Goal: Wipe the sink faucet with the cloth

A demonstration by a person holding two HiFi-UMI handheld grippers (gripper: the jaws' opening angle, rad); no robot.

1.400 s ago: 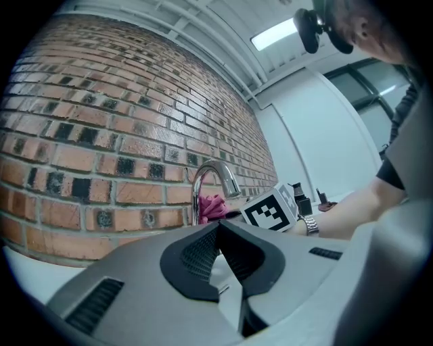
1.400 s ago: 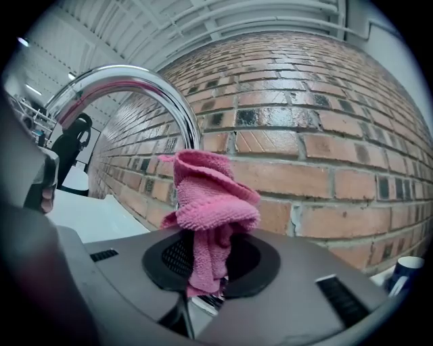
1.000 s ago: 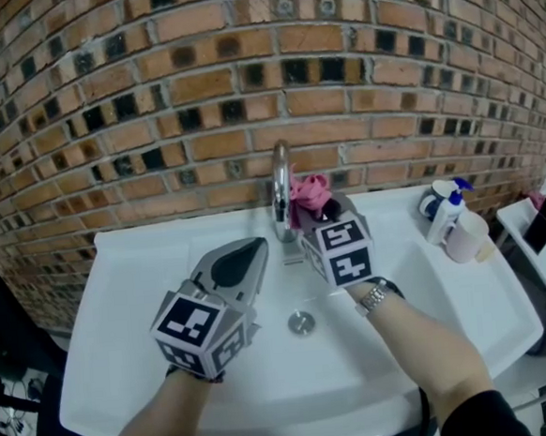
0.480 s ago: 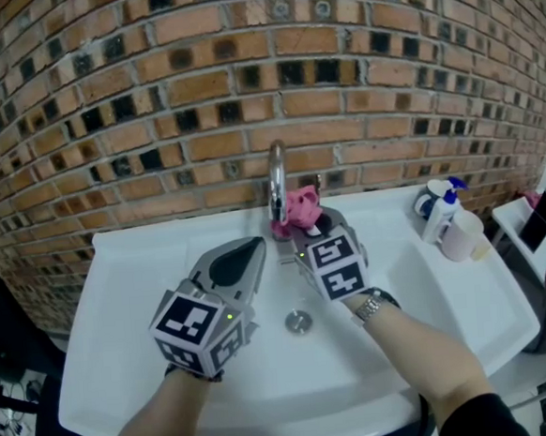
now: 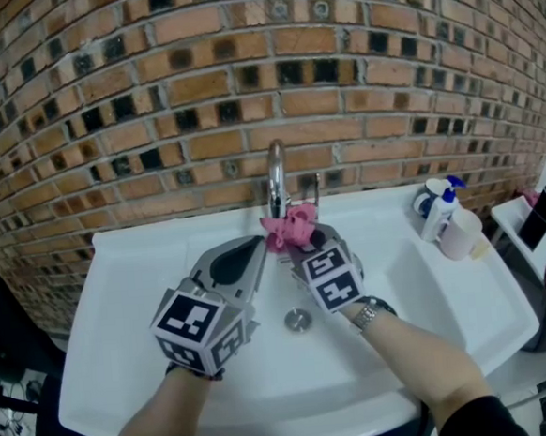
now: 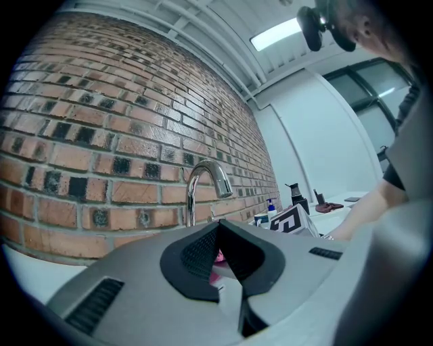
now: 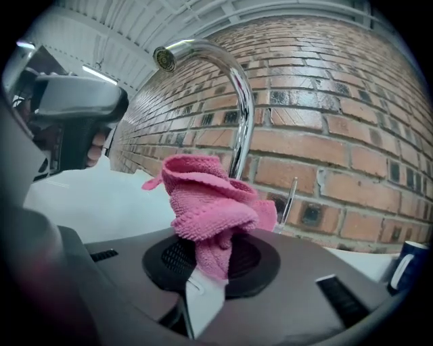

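A curved chrome faucet (image 5: 276, 179) rises at the back of the white sink (image 5: 119, 300); it also shows in the left gripper view as the faucet (image 6: 203, 182) and in the right gripper view as the faucet (image 7: 233, 101). My right gripper (image 5: 298, 240) is shut on a crumpled pink cloth (image 5: 290, 228), held low in front of the faucet's base. The cloth (image 7: 206, 203) bunches above the jaws, just before the faucet stem. My left gripper (image 5: 241, 260) is shut and holds nothing, hovering over the basin left of the faucet, pointing level at it.
A brick wall (image 5: 151, 109) backs the sink. A drain (image 5: 298, 320) lies mid-basin. A spray bottle (image 5: 442, 210) and a pale cup (image 5: 465, 237) stand on the sink's right ledge. A thin chrome rod (image 7: 289, 199) stands behind the faucet.
My right gripper has come down and slightly left with the pink cloth, from beside the faucet's upper stem to its base. The left gripper has stayed put.
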